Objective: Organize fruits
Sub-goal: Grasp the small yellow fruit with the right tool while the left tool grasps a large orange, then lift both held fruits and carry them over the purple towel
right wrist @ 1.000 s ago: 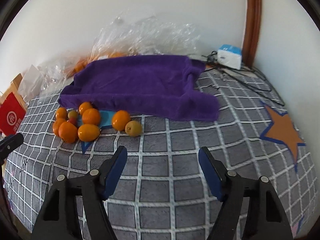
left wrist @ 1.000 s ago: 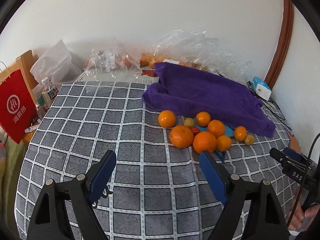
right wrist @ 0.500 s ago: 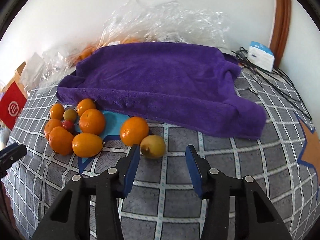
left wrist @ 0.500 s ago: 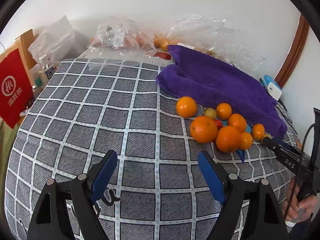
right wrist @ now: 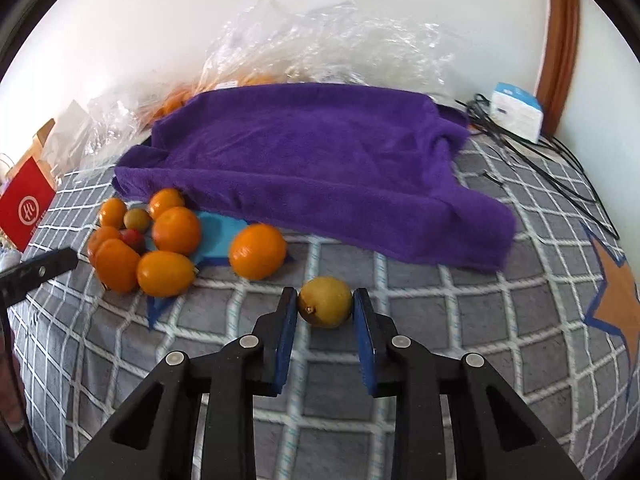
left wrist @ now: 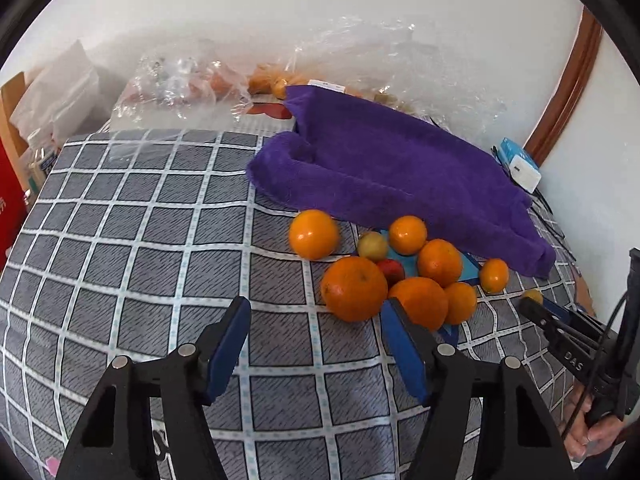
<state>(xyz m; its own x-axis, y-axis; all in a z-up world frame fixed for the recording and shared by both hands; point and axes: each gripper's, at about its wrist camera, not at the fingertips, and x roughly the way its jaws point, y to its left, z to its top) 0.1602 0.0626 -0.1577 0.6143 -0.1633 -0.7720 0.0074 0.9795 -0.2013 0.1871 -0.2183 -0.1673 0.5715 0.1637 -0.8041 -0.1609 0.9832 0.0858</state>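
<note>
Fruit-sorting on a grey checked cloth (right wrist: 420, 344): my right gripper (right wrist: 325, 312) pinches a small yellow-green fruit (right wrist: 325, 307) between its blue pads (right wrist: 287, 332), both pads pressed against the fruit's sides, the fruit sitting at the cloth just in front of a lone orange (right wrist: 258, 251). To the left of that orange, in the right wrist view, a tight cluster of oranges (right wrist: 176, 230) lies partly on a blue star shape (right wrist: 218, 232) printed on the cloth, with a small red fruit (right wrist: 134, 238) and a second yellow-green fruit (right wrist: 137, 219) tucked among them. A purple towel (right wrist: 320, 160) is spread behind the fruit, its front edge close to the cluster, and crumpled clear plastic bags (right wrist: 328, 44) holding more orange fruit sit against the white wall. A white-and-blue box (right wrist: 516, 112) with black cables rests at the far right corner, and a red paper bag (right wrist: 26, 210) stands at the far left. My left gripper (left wrist: 316, 344) hangs with its pads spread wide and nothing between them, low over the cloth, its right pad (left wrist: 404, 352) just in front of the nearest oranges (left wrist: 354, 288). From that side, my right gripper shows at the far right edge of the cluster with the yellow-green fruit barely visible at its tip.
</note>
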